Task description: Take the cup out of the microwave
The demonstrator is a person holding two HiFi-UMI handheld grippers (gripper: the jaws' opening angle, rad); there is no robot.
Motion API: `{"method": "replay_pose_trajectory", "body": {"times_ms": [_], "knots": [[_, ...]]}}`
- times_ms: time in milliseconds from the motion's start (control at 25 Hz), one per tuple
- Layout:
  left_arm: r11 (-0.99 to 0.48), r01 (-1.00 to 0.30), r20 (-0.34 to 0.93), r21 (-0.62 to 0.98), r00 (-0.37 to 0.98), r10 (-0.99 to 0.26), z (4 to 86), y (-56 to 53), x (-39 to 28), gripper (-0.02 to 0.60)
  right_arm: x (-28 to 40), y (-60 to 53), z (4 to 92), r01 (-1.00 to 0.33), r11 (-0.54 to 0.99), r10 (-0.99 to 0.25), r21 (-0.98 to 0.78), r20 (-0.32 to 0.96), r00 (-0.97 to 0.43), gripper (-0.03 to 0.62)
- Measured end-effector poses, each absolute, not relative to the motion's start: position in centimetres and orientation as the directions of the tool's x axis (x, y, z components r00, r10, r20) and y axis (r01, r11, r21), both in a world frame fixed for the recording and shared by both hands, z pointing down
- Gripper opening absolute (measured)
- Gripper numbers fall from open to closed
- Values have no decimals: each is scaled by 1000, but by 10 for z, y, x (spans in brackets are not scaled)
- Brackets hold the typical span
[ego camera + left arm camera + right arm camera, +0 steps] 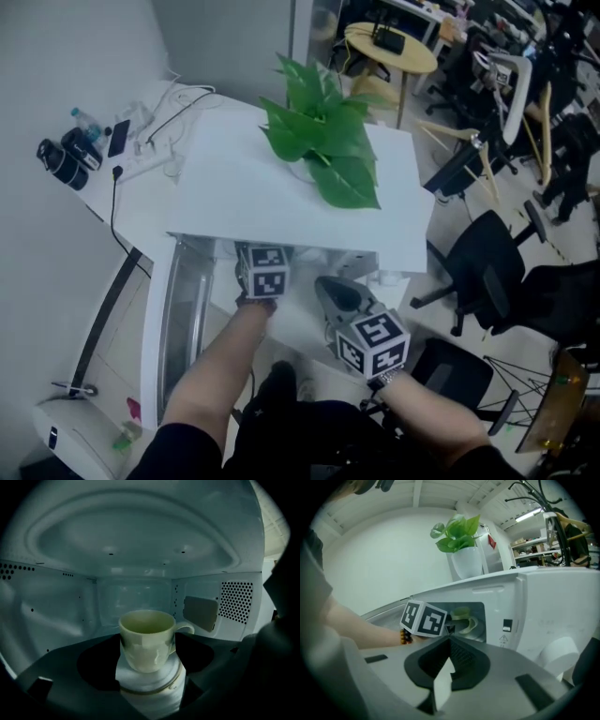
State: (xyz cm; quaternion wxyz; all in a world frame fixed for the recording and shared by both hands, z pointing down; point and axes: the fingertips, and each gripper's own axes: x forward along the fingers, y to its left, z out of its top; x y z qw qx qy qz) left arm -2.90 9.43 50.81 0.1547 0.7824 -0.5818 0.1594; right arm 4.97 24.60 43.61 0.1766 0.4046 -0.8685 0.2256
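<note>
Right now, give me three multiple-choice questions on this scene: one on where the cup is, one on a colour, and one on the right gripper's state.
1. Where does the cup stand? A inside the microwave; B on a shelf; C in a sink.
2. What colour are the leaves of the plant? A red; B green; C purple.
3. How does the right gripper stand? A wide open; B shut on the cup; C shut and empty.

Answers:
1 A: the left gripper view shows the oven's walls all round it.
2 B: the head view shows green leaves.
3 C: its own view shows the jaws meeting with nothing between them.
</note>
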Motion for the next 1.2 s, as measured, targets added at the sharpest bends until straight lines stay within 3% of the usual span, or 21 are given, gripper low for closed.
{"method": "replay_pose_trajectory", "body": {"times_ms": [560, 1200], "knots": [[-334, -942, 428, 29, 313, -848, 515, 84, -23, 367, 46, 233, 444, -788, 557, -624, -262, 494, -606, 14], [-292, -956, 414, 32, 279, -867, 511, 117, -32, 359, 44, 246, 435, -776, 577, -627, -256, 470, -621, 14]]}}
